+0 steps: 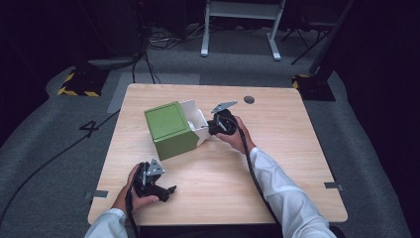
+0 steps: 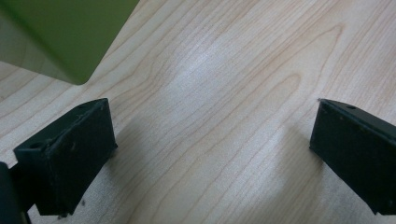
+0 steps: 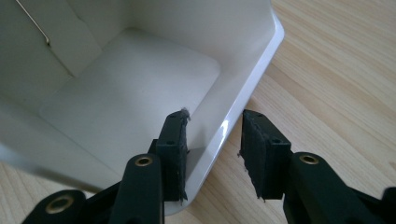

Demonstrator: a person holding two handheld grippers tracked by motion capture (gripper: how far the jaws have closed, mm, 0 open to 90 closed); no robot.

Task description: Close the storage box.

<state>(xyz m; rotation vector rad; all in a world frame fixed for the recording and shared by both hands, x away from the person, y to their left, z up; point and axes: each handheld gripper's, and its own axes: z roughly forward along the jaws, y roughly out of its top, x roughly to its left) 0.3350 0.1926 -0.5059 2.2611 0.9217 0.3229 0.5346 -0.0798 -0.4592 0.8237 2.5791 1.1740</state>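
A green box point(image 1: 168, 130) lies on the wooden table point(image 1: 287, 163), with a white inner tray point(image 1: 194, 119) sticking out of its right side. My right gripper point(image 1: 205, 128) is at that tray. In the right gripper view its jaws straddle the tray's rim point(image 3: 254, 70), one pad point(image 3: 173, 144) inside against the white wall and the other pad point(image 3: 256, 149) outside. A strip of wood shows between the outer pad and the rim. My left gripper point(image 1: 168, 191) rests near the front left, jaws wide apart over bare wood point(image 2: 210, 154). A corner of the green box point(image 2: 60, 32) lies ahead of it.
A dark round hole point(image 1: 249, 99) sits in the tabletop near the far edge. Beyond the table are grey floor, cables point(image 1: 148, 59) and a white frame's legs point(image 1: 240, 20). The tray's inside point(image 3: 130, 88) is bare white.
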